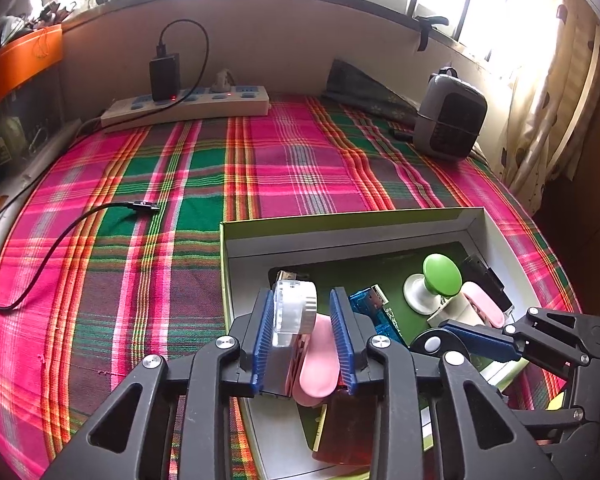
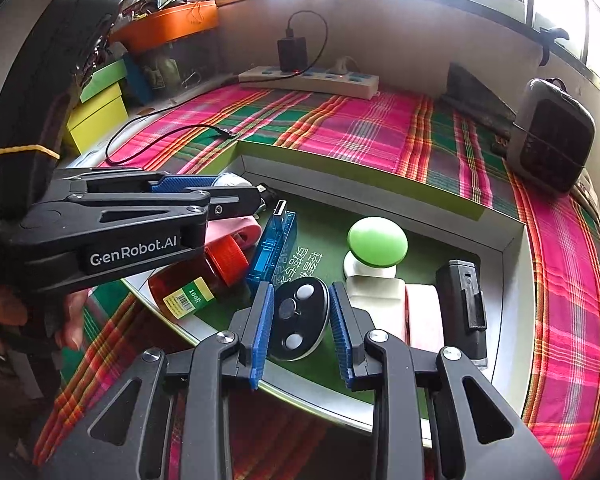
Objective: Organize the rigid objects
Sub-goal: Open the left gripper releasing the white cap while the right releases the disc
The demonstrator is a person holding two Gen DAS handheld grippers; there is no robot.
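Note:
A shallow white box with a green rim lies on the plaid cloth and holds several small items. My left gripper stands over its left part, fingers apart around a clear plastic piece and a pink clip, touching neither pad clearly. My right gripper is open around a black oval remote with white buttons. In the box also lie a green knob, a blue USB stick, an amber bottle with a red cap and a black clip case.
A white power strip with a black charger stands at the back. A black cable trails over the cloth at left. A grey heater sits back right. Yellow-green boxes stand at far left.

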